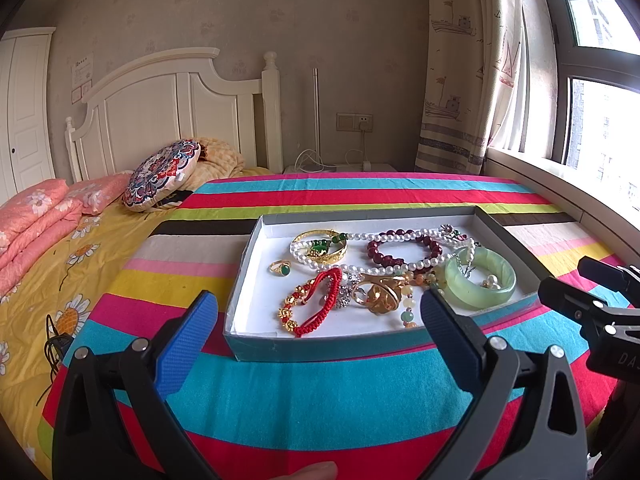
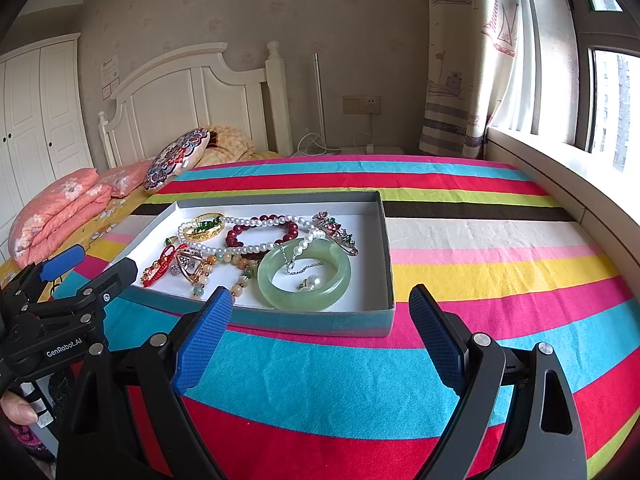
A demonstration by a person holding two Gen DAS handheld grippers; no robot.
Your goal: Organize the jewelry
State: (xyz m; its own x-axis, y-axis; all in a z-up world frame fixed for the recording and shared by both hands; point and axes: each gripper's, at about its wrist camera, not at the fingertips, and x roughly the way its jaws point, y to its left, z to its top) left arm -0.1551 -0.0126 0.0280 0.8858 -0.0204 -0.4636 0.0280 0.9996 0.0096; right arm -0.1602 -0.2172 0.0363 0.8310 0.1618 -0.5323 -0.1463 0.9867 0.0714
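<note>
**Both tools wide open, short of the jewelry box**

You hold the left tool [image 1: 320, 320] and the right tool [image 2: 320, 312] spread wide and empty, probably so either can close on a piece. The box [image 1: 320, 346] sits on the striped tabletop [image 1: 320, 392] just ahead, jewelry heaped together inside. The jade bangle [image 2: 304, 276] lies nearest your right tool, the red cord bracelet [image 1: 316, 300] nearest your left.

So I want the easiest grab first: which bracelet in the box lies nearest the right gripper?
The pale green jade bangle, nearest the right gripper; the dark red bead bracelet and gold bangle lie farther back.
</note>
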